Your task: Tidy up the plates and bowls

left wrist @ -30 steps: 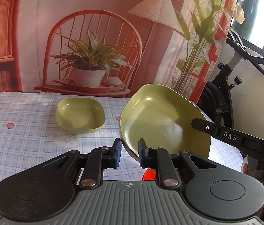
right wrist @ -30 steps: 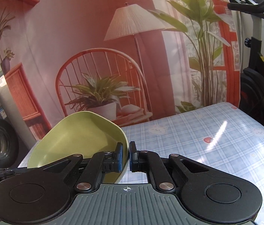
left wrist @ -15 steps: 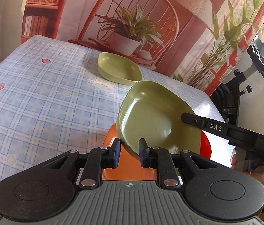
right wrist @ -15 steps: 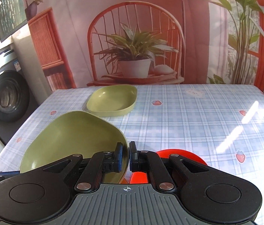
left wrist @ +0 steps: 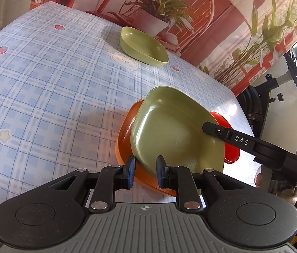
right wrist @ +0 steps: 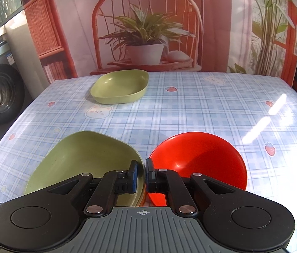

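Two grippers share one green plate (left wrist: 173,130), which serves as the landmark. On its left edge, the left gripper (left wrist: 143,169) has its jaws around the rim with a visible gap, so whether it truly pinches I cannot tell. Beneath the plate lies an orange plate (left wrist: 125,130). On its right edge, the right gripper (right wrist: 141,174) is pinching the rim, jaws nearly together. Right of the plate sits a red bowl (right wrist: 201,160), touching or nearly so. Far behind it rests a second green bowl (right wrist: 120,86) on the checked tablecloth (right wrist: 190,109). Releasing unevenly could tip the plate off the orange one, or knock the red bowl.
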Available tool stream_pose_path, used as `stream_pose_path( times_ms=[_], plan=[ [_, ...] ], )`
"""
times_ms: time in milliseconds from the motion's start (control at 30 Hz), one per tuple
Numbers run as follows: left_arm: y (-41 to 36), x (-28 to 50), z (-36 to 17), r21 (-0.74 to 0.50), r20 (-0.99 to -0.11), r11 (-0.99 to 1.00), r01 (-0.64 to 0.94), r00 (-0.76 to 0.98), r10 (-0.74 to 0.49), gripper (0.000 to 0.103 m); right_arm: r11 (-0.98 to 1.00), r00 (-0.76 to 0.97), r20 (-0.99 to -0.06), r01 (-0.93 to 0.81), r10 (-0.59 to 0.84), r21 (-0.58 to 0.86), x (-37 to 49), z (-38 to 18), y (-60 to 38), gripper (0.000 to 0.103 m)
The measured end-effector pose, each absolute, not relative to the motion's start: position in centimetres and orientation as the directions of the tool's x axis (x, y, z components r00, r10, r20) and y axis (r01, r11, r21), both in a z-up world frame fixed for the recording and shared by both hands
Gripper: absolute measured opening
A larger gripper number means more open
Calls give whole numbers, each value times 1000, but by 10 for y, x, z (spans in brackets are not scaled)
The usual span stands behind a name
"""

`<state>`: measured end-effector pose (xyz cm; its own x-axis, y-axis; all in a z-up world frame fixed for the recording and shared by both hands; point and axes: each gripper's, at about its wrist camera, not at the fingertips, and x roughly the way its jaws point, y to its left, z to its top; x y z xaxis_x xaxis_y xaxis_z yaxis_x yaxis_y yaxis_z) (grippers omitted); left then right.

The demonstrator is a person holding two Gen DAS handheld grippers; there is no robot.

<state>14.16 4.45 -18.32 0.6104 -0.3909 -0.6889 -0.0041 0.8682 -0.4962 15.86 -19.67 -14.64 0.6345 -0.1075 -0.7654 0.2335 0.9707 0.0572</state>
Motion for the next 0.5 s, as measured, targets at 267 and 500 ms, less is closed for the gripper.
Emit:
stream_pose_path(
  times_ms=[267,500],
  plan=[
    [55,136,-194,-507,-709,860,-62,597,-375,21,984,637,-762,180,-113,5,169,-153,-182,7],
    [56,135,-195,-514,-708,855,-70,597,-376,21,982,634,-764,187,-116,6,168,-156,-186,7]
  ],
)
